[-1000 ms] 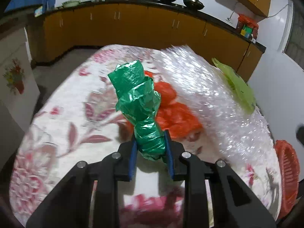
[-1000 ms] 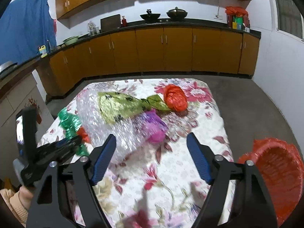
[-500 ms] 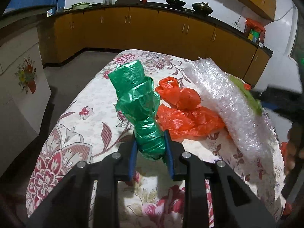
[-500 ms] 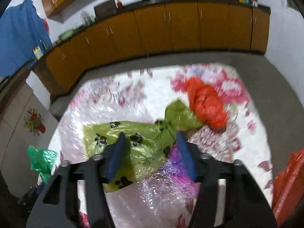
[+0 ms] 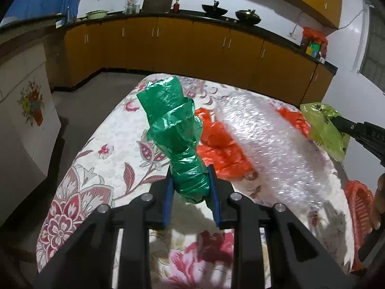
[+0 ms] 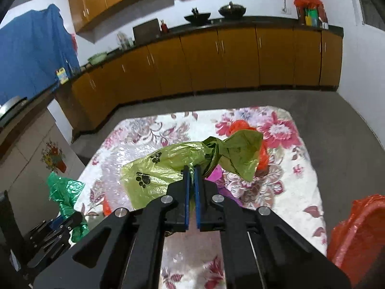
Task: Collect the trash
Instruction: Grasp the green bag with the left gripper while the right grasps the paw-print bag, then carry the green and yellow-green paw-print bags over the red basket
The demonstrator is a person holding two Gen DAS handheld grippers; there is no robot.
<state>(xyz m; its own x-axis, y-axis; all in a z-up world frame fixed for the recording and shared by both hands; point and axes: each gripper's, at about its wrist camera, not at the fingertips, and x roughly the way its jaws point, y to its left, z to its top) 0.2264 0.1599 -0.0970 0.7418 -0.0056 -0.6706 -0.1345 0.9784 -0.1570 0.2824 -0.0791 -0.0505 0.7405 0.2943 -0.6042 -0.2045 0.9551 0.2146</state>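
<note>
Both tongs are loaded right now. The left tongs [image 5: 191,192] are clamped around the twisted lower end of a green plastic bag [image 5: 173,130], which sticks up above the floral counter [image 5: 101,168]. The right tongs [image 6: 191,185] have just been closing and are now pinched tight on a fold of the lime bag with paw prints [image 6: 168,166], over the middle of the counter, with its knotted end flopping toward the far right corner.

Still lying on the counter: a sheet of bubble wrap [image 5: 272,144] across the middle, crumpled orange bags [image 5: 221,151] beside it, and a purple wad [image 6: 216,175] tucked under the lime bag.

So I'd say this is the pick-up step, grabs done, nothing dropped off yet. The red basket [image 6: 358,231] sits off the counter's right edge, near side. Next move is probably swinging both bags over it and letting go, watching that the lime bag doesn't drag the bubble wrap along.
</note>
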